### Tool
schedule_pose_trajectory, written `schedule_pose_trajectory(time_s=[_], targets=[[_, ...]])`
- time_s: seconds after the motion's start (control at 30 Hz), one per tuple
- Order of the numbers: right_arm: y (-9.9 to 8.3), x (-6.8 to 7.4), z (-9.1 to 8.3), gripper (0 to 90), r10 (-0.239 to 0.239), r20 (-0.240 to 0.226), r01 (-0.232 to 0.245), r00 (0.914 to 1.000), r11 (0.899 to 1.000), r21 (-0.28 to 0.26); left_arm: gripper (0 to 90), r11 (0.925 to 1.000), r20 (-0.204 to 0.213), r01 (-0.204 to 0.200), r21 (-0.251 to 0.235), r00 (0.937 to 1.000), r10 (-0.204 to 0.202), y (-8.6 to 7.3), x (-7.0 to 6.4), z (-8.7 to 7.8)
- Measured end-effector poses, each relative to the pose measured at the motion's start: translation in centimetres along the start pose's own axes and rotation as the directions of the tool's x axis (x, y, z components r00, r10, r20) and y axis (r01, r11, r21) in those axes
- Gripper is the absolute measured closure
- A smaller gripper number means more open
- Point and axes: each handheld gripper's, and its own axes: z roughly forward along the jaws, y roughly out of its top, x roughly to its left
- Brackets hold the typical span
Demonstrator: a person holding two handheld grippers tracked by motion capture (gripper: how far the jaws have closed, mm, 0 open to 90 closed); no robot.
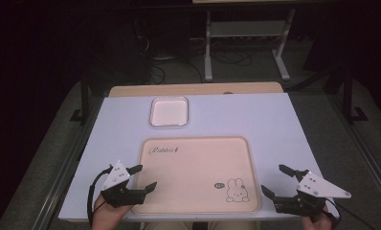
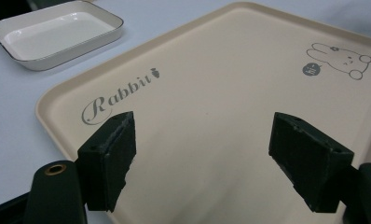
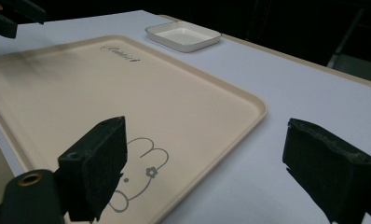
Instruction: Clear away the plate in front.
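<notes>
Both grippers sit at the table's near edge, and between them lies the beige tray [image 1: 196,172], printed with "Rabbit" lettering and a small rabbit drawing. One gripper, the left gripper [image 1: 141,178], hangs over the tray's near left corner with its jaws spread wide and nothing between them. At the opposite side, the right gripper [image 1: 277,179] hovers just beside the tray's near right corner, jaws likewise wide and empty. Beyond the tray, a little apart from its far rim, rests a white dish [image 1: 169,112] on the pale blue table [image 1: 255,120].
</notes>
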Motion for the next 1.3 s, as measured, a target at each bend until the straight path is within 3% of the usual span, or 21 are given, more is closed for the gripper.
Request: schedule_pose_trajectory(time_s=[0.97, 1.3], targets=[[0.0, 0.0, 0.1, 12.9, -0.002, -0.004, 0.002, 1.0, 1.0, 0.0, 20.4, 0.9992, -0.015, 0.039, -0.007, 0.9991, -0.039, -0.1, 0.9, 0.2], [0.1, 0.1, 0.0, 12.9, -0.005, 0.003, 0.005, 1.0, 1.0, 0.0, 20.3, 0.9991, 0.005, 0.037, -0.02, 0.9993, -0.037, 1.2, 1.6, 0.8]])
